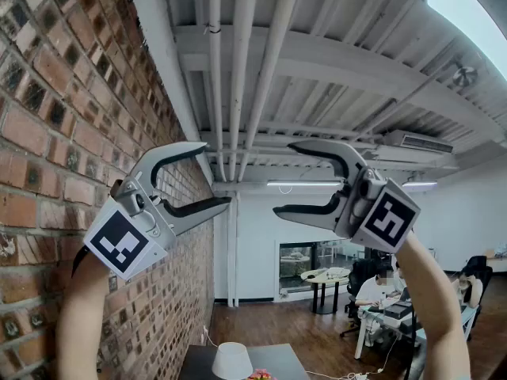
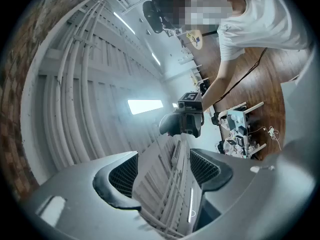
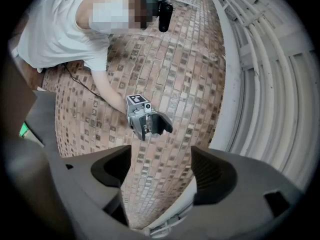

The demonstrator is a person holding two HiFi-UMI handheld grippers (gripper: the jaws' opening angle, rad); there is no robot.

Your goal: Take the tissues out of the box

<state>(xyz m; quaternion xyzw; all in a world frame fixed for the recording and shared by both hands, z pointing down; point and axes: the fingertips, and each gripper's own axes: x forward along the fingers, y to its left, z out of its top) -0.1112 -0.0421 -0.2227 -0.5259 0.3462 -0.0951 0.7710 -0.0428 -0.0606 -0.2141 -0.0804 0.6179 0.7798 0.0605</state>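
No tissue box or tissues show in any view. Both grippers are held up in the air, facing each other, in front of the ceiling. In the head view my left gripper (image 1: 215, 172) is at the left with its jaws apart and nothing between them. My right gripper (image 1: 283, 177) mirrors it at the right, jaws also apart and empty. The left gripper view looks past its own fingers (image 2: 125, 171) at the right gripper (image 2: 187, 116). The right gripper view shows the left gripper (image 3: 145, 119) against the brick wall.
A brick wall (image 1: 47, 133) fills the left. White pipes (image 1: 238, 54) run along the ceiling. Low down stand a dark table (image 1: 277, 361) with a white shade-like object (image 1: 232, 361), and desks with a seated person (image 1: 384, 291) at the right.
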